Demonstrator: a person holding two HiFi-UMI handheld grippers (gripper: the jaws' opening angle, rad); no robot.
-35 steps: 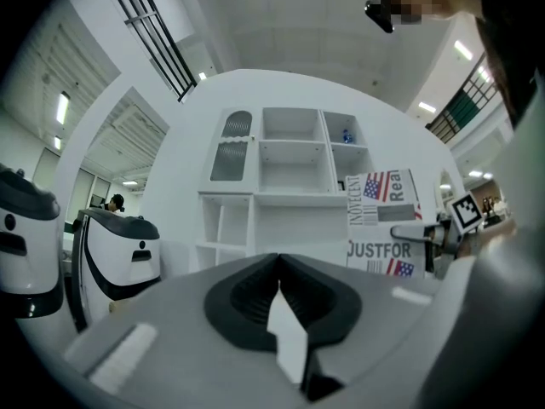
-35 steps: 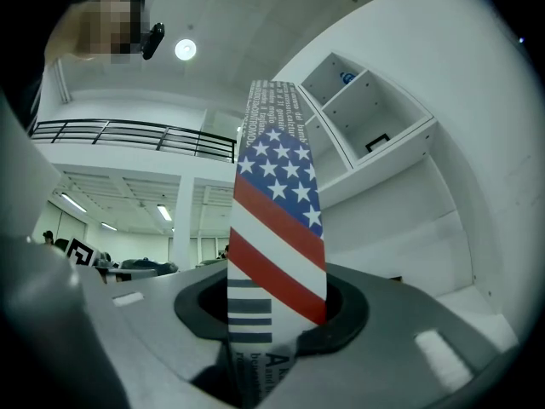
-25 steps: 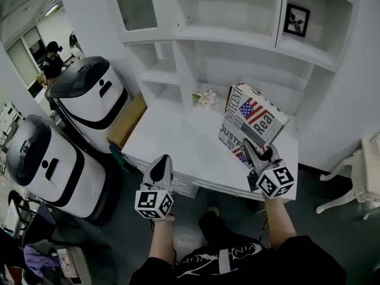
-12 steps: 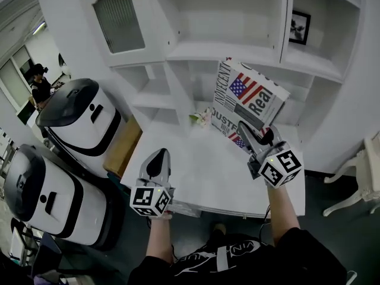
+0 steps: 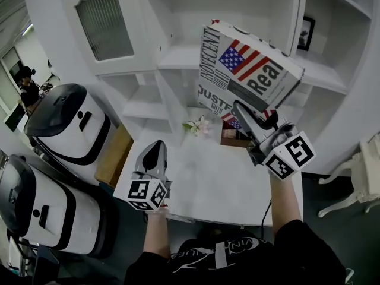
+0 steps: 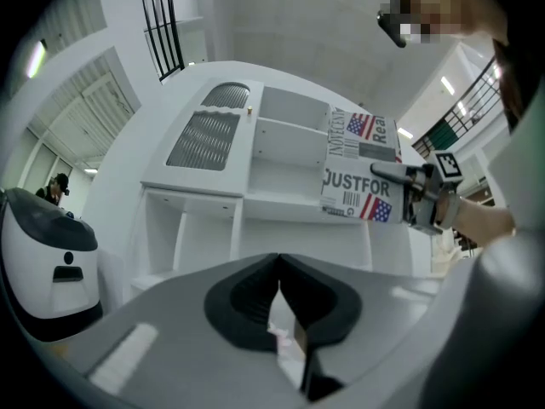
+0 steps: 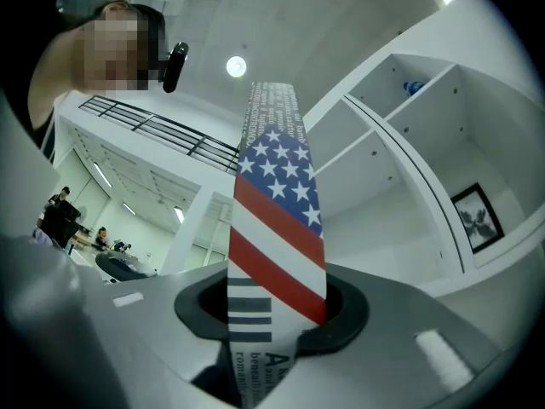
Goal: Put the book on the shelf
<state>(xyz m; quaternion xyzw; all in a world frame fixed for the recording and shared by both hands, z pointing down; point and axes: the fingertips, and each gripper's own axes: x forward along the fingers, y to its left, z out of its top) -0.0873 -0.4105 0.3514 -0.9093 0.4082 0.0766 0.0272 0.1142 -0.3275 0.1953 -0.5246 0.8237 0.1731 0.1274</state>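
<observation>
So the fingers of the right gripper were clamped on the lower edge of the book. In the right gripper view the book ran edge-on straight out from between them, flag stripes and all. Its long axis pretty much followed the direction the fingers pointed, up and away from the hand.

From the head view, the book was up in the air, well clear of the table and tilted. Its cover faced up toward the camera and its far end was out in front of the white shelf. The open compartments sat just beyond and around that far end, so I couldn't tell if it was touching any board yet. My guess is it wasn't.

The left gripper was down low over the near side of the table, well apart from the book. Its fingers were together with nothing between them. The right hand was clearly the nearer one and was doing all the work.

What I reckon the next move hangs on: the shelf opening lay ahead along the book's own length. So pushing forward along the fingers, with the tilt squared up first, looked like the way in.
</observation>
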